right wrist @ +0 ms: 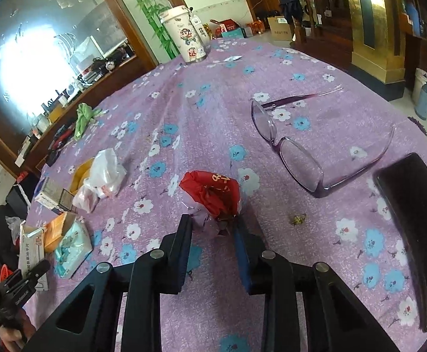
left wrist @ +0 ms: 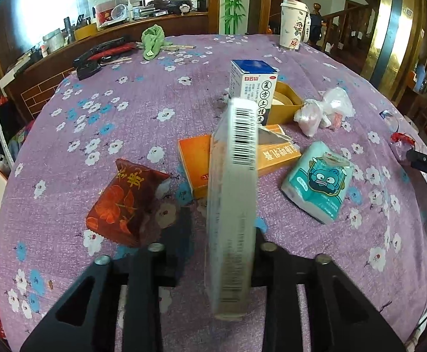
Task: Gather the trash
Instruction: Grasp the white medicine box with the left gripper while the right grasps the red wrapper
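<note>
Trash lies scattered over the purple flowered tablecloth (left wrist: 66,152), and two pieces of it are already gripped. In the left wrist view one long pale carton with a barcode (left wrist: 234,193) stands on edge in the middle of the frame, clamped between the closed fingers of the left gripper (left wrist: 228,252). Around it lie one dark red snack packet (left wrist: 125,202) to the left, one orange box (left wrist: 196,167) behind, one teal tissue pack (left wrist: 319,182) to the right, one upright blue and white medicine box (left wrist: 254,88) and one crumpled clear plastic bag (left wrist: 322,111) further up. In the right wrist view the right gripper (right wrist: 213,228) is closed on one red crumpled wrapper (right wrist: 210,193) at centre frame. One pair of purple glasses (right wrist: 295,146) lies open to the right, one dark phone (right wrist: 416,220) near the right edge, one white cup (right wrist: 184,35) at the top. Bare cloth lies open between wrapper and glasses.
</note>
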Tool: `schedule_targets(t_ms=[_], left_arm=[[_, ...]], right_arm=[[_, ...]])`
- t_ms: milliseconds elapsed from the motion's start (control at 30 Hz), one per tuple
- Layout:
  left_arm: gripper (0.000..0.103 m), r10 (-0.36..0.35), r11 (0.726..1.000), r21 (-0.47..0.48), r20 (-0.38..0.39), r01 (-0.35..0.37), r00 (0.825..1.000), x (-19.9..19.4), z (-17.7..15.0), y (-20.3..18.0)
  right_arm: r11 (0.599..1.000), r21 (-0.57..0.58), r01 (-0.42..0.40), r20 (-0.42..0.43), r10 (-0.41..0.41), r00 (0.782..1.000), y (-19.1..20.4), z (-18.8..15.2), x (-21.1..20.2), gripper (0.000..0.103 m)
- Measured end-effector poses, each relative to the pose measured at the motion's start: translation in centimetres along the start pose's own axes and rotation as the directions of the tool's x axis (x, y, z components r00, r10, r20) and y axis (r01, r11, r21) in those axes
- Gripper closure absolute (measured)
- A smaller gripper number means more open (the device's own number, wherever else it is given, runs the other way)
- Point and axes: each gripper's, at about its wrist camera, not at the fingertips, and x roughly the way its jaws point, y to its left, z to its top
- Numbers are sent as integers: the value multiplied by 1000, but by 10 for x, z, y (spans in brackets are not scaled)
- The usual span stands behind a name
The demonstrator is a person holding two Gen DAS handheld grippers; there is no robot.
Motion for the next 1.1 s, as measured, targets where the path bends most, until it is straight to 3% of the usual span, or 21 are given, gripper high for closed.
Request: schedule_targets(t_ms=[200,400,700,1100], left_arm=[[90,-4,1000,-29,58,6,998,-18,-5,1],[90,-2,998,-63,112,10,994,-43,-21,3],[90,37,997,-77,180,-24,983,-78,-56,7],[90,58,994,-102,179,-40,982,-83,-74,18]], right_arm=[[998,-39,-45,52,47,998,17,-10,-21,87],[985,-129,-115,70,125,990,58,-28,-36,86],[914,-322,-247,-54,243,968,145,-85,-29,86],[865,-418,-278,-123,249,961,184,-119,-22,86]])
